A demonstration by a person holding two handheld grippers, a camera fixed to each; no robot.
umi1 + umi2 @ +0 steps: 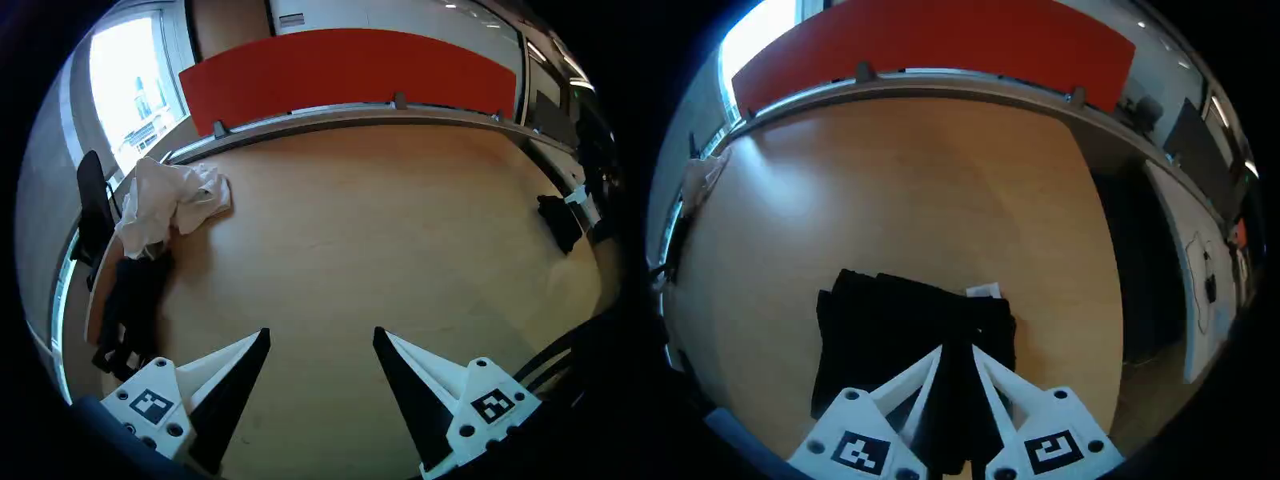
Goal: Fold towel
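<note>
The left gripper hangs released, its fingers spread wide apart with nothing between them, over bare wood of the table. From those tips the tabletop runs open far and to both sides. At its far edge a metal rail carries a red panel. Far left, a crumpled white cloth lies at the table's left edge, and just near of it a dark cloth droops over that edge. A black chair stands beyond the edge, below a bright window. Near the right edge sits a small dark shape, too small to identify.

In the right gripper view, the right gripper has its fingers drawn close together, their tips over the black towel. The dark inner faces merge with the dark cloth, so I cannot tell whether a fold is pinched between them. The towel lies flat in a rough rectangle on the near part of the table, reaching farther to the left of the tips than to the right. A small white tag shows at its far right corner. Bare wood stretches from the towel to the far rail and to the left. The table's right edge is near the towel's right side, with dark floor beyond it and a white desk farther right.
</note>
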